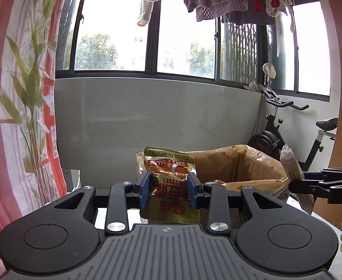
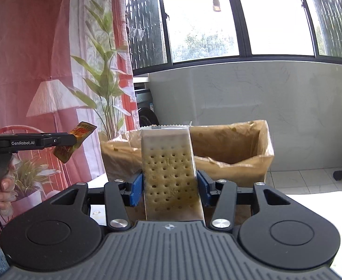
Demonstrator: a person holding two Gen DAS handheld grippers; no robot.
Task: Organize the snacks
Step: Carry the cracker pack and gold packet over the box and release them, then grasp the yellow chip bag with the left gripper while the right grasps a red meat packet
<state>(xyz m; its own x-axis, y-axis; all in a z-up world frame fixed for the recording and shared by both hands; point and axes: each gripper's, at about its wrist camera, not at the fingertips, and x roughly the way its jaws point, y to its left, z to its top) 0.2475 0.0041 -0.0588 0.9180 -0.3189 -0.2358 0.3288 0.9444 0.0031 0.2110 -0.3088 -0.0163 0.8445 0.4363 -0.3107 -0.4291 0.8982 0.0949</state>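
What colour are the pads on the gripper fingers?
Blue pads, clearest in the right wrist view.

White table (image 2: 320, 200) under both views. Bag-lined cardboard box (image 2: 236, 149) stands on it. Tiled floor (image 2: 310, 175) beyond.

Two grippers are in view: the left gripper (image 1: 168, 186) and the right gripper (image 2: 169, 186), each with two blue pads. Two snacks are visible, one per gripper: one gold and red snack packet (image 1: 171, 184) and one clear-wrapped cracker pack (image 2: 171, 175). There is one open box lined with a brown bag (image 1: 240, 165). One exercise bike (image 1: 285, 128) stands in the corner. One leafy plant (image 2: 105, 81) is beside one red and white curtain (image 2: 31, 58). One person's hand (image 2: 3, 186) shows on the left gripper's handle. Several garments hang above the windows; their exact number cannot be told.
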